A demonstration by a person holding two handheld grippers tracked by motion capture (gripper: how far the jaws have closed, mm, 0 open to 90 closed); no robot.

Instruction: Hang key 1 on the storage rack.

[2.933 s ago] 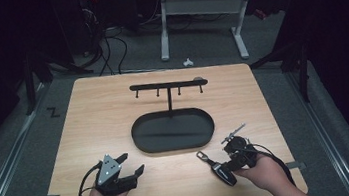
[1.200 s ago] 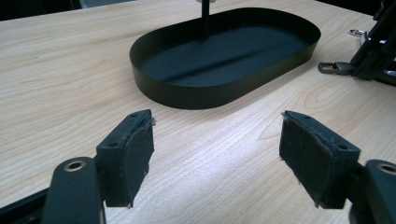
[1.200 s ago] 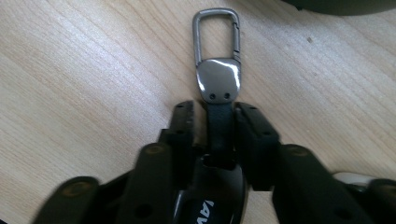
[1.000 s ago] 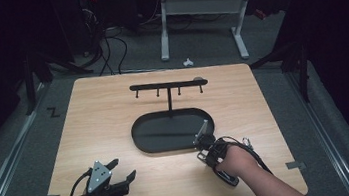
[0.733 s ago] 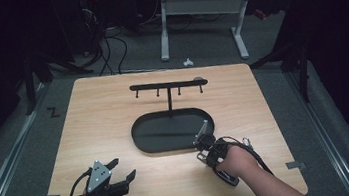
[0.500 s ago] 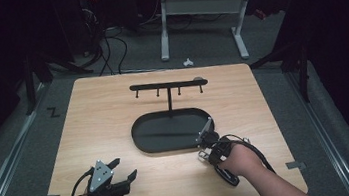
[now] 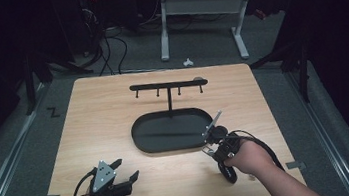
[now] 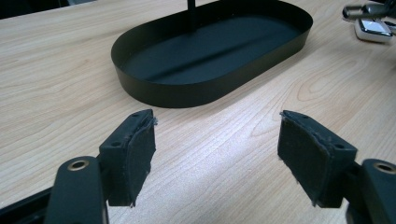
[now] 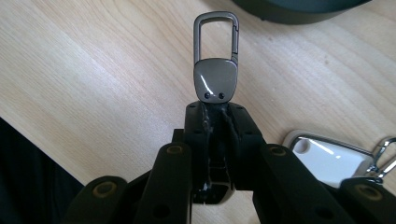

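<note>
My right gripper (image 9: 215, 109) was clamped on a carabiner key fob (image 9: 215, 74); hanging it on the hook rack (image 7: 167, 85) remained. My left gripper (image 8: 217, 144) rested, jaws apart.

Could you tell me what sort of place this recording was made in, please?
Probably a lab or workshop set up for recording: a wooden table under a fixed camera in a dark room, loose cables on the grey floor, and a height-adjustable desk frame behind.

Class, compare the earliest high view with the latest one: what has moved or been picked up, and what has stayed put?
The right gripper moved left to the key fob, closed on its clip and has lifted it. The left gripper shifted slightly, jaws open. The black tray and hook rack stayed put.
</note>
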